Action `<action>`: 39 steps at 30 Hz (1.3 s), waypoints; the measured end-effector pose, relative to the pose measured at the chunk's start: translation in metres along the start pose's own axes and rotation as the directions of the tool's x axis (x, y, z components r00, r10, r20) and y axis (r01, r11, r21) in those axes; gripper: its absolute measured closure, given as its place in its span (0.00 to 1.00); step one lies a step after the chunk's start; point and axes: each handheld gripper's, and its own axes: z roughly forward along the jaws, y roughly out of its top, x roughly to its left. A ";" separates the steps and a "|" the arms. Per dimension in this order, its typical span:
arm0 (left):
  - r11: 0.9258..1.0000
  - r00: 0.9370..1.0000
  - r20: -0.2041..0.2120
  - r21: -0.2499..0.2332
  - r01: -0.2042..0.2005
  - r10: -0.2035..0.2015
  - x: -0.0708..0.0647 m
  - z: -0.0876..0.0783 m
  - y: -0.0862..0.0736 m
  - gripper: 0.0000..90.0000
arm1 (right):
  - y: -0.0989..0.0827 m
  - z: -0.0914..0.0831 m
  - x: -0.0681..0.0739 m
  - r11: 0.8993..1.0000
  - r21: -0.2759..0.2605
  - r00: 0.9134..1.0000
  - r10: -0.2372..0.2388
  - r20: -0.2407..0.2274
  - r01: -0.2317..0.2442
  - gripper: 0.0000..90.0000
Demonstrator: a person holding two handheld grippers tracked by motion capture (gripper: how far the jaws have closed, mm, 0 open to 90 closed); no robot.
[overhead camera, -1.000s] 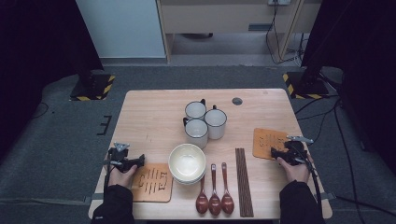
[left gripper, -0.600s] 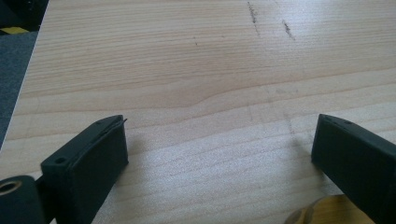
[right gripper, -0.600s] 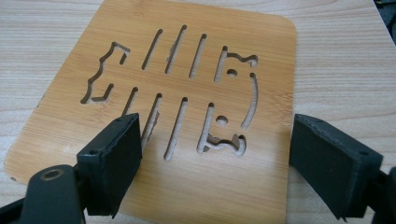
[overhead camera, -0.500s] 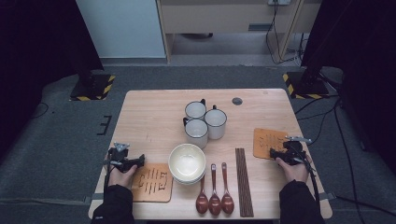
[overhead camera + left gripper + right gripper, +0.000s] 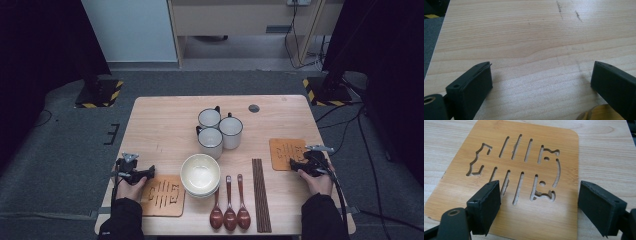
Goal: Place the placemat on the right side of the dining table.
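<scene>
My left gripper [image 5: 148,173] rests near the table's front left, held by a hand. In the left gripper view it [image 5: 541,72] stands open over bare wood, with a corner of the left wooden trivet [image 5: 592,115] by its right jaw. That trivet [image 5: 162,195] lies just right of the gripper. My right gripper [image 5: 294,164] is at the front right, open, its jaws low over the right wooden trivet [image 5: 285,152]. The right gripper view has the gripper [image 5: 539,192] spread wide over that trivet [image 5: 524,152], with nothing held.
Three white mugs [image 5: 219,130] stand at the table's middle. A cream bowl [image 5: 200,174] sits in front of them. Three brown spoons [image 5: 229,207] and dark chopsticks [image 5: 261,192] lie along the front edge. A small dark disc [image 5: 254,108] lies at the back.
The right gripper has slid slightly toward the front edge over the right trivet. The left gripper has not moved.
</scene>
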 end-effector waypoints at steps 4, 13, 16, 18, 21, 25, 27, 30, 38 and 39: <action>1.000 1.000 0.000 0.000 0.000 0.000 0.000 0.000 0.000 0.03 | 0.000 0.000 -0.003 1.000 0.000 1.000 -0.021 -0.016 0.021 0.21; 1.000 1.000 0.000 0.000 0.000 0.000 0.000 0.000 0.000 0.03 | 0.000 0.000 -0.002 1.000 -0.001 1.000 -0.014 -0.012 0.014 0.21; 1.000 1.000 0.000 0.000 0.000 0.000 0.000 0.000 0.000 0.03 | 0.000 0.000 -0.002 1.000 -0.002 1.000 -0.014 -0.013 0.014 0.21; 1.000 1.000 0.000 0.000 0.000 0.000 0.000 0.000 0.000 0.03 | 0.000 0.000 -0.002 1.000 -0.001 1.000 -0.012 -0.014 0.012 0.21; 1.000 1.000 0.000 0.000 0.000 0.000 0.000 0.000 0.000 0.03 | -0.001 0.000 -0.002 1.000 -0.001 1.000 -0.011 -0.014 0.011 0.19; 1.000 1.000 0.000 0.000 0.000 0.000 0.000 0.000 0.000 0.03 | 0.000 -0.001 -0.002 1.000 -0.006 1.000 -0.012 -0.005 0.012 0.19; 1.000 1.000 0.000 0.000 0.000 0.000 0.000 0.000 0.000 0.03 | 0.000 -0.001 -0.002 1.000 -0.009 1.000 -0.012 -0.004 0.012 0.19; 1.000 1.000 0.000 0.000 0.000 0.000 0.000 0.000 0.000 0.03 | 0.000 -0.001 -0.003 1.000 -0.009 1.000 -0.004 -0.009 0.004 0.19; 1.000 1.000 0.000 0.000 0.000 0.000 0.000 0.000 0.000 0.03 | 0.001 -0.004 -0.003 0.999 -0.050 1.000 0.010 -0.020 -0.011 0.18; 1.000 1.000 0.000 0.000 0.000 0.000 0.000 0.000 0.000 0.03 | 0.002 -0.005 -0.003 0.998 -0.054 1.000 0.013 -0.018 -0.014 0.18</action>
